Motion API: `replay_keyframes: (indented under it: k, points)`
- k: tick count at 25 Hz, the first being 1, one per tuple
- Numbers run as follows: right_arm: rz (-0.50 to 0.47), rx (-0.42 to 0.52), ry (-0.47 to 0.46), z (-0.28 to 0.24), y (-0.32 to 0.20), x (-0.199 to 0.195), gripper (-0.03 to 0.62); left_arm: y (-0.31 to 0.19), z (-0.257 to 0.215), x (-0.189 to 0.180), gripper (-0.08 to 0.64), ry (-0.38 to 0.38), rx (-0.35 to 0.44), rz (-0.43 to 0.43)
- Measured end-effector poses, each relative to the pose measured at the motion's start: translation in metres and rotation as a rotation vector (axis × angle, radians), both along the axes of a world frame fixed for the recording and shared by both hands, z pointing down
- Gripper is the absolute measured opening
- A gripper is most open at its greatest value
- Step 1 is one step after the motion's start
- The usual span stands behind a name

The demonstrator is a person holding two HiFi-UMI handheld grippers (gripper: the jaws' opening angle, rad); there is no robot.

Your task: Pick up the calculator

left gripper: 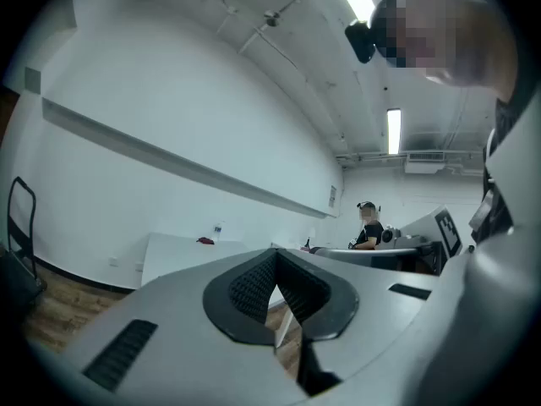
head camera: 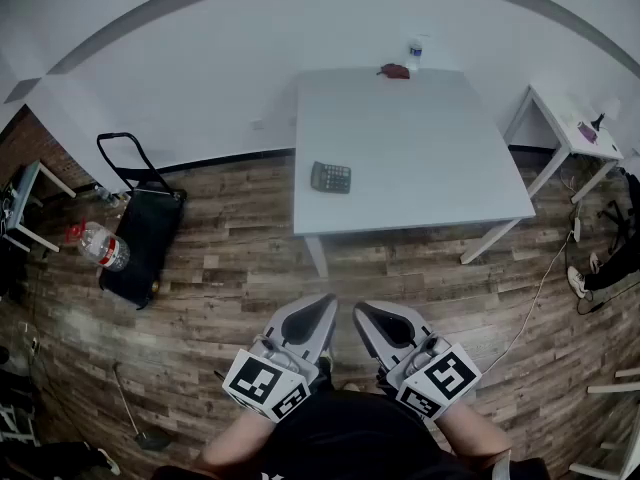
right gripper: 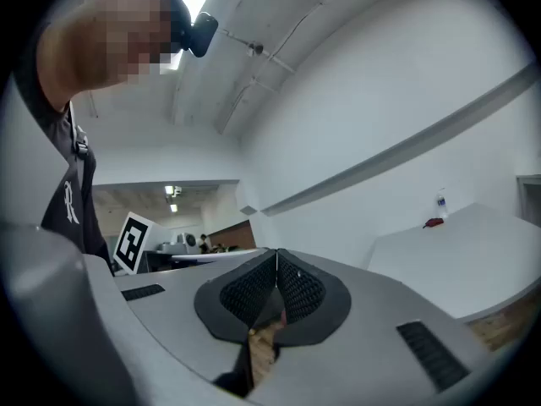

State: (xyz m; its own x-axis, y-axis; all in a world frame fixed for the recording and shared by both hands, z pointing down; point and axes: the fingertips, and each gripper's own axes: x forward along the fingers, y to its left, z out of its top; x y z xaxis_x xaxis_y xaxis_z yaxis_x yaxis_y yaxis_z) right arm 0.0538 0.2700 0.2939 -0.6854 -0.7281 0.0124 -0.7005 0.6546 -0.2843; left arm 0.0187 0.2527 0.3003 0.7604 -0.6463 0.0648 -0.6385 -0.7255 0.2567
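Nearest the camera, the person's forearms are cut off by the bottom edge of the head view, and the dark clothing between them hides the hands. The left gripper [head camera: 322, 306] and the right gripper [head camera: 362, 312] are held side by side over the wooden floor [head camera: 230, 268], well short of the table. In the left gripper view, the left gripper [left gripper: 275, 255] is seen with its jaws closed, pads meeting at the tips and nothing held. The same is seen of the right gripper [right gripper: 276, 253] in its own view: jaws together and empty.

Further out, the calculator [head camera: 331, 177] lies flat on the white table [head camera: 430, 168], near the table's front left corner and apart from both grippers. It cannot be made out in either gripper view, where only the table's edge is shown.

At the table's far edge, a small red object [head camera: 394, 70] and a bottle [head camera: 416, 52] are seen, too small to be identified more closely. A black bag [head camera: 148, 230] lies on the floor at the left.
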Motion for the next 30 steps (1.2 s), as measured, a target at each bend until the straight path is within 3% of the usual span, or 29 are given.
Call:
replay_keyframes:
  k: [20, 25, 30]
  points:
    - [0.083, -0.015, 0.027, 0.001, -0.188, -0.048, 0.015, -0.201, 0.033, -0.039, 0.006, -0.006, -0.036, 0.071]
    - [0.096, -0.038, 0.036, 0.004, -0.213, -0.048, 0.015, -0.238, 0.056, -0.040, 0.006, 0.018, -0.108, 0.056]
    - [0.082, -0.059, 0.020, 0.013, -0.232, -0.040, 0.015, -0.273, 0.101, -0.043, 0.006, 0.061, -0.241, -0.016]
